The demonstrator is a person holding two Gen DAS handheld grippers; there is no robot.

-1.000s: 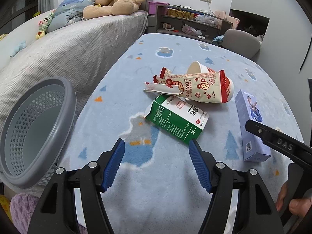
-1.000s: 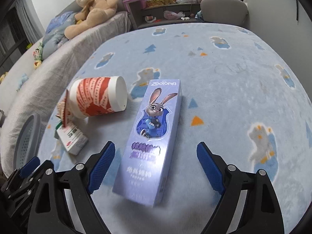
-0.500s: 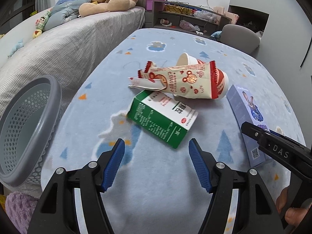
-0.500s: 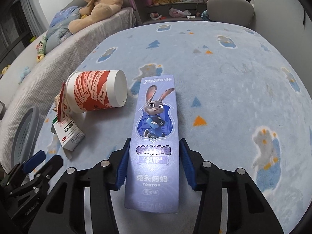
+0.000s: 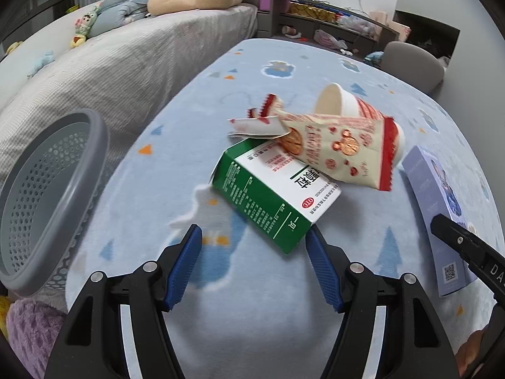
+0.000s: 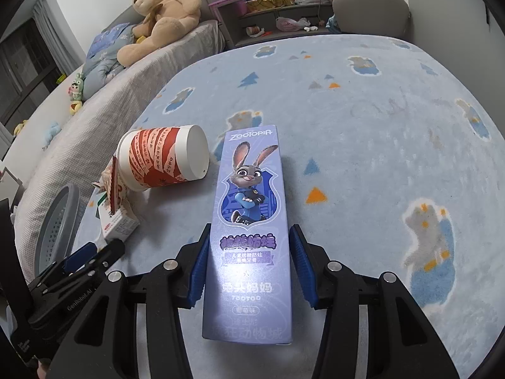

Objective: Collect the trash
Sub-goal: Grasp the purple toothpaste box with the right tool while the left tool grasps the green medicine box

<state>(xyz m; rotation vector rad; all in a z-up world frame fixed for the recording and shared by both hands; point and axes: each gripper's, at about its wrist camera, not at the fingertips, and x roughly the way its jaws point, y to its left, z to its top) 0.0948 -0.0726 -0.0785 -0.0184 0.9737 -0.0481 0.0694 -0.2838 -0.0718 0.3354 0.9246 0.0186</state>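
Your right gripper has its blue pads pressed on both long sides of the purple toothpaste box, gripping it near its lower half while the box lies lengthwise along the fingers over the blue rug. Your left gripper stands with its jaws wide apart and nothing clamped; the near corner of the green and white carton reaches just between the fingertips, close to the right pad, but neither pad presses on it. That carton lies flat on the rug, and the torn snack wrapper rests across its far end. Behind the wrapper the red and white paper cup lies on its side, mouth turned away toward the bed; what you can see of its inside looks bare white. From the right wrist view the cup's closed base faces you, just beside the toothpaste box. The grey perforated basket sits at the left edge of the rug, tipped toward you, and the part of its inside you can see holds nothing. A teddy bear sits on the bed.
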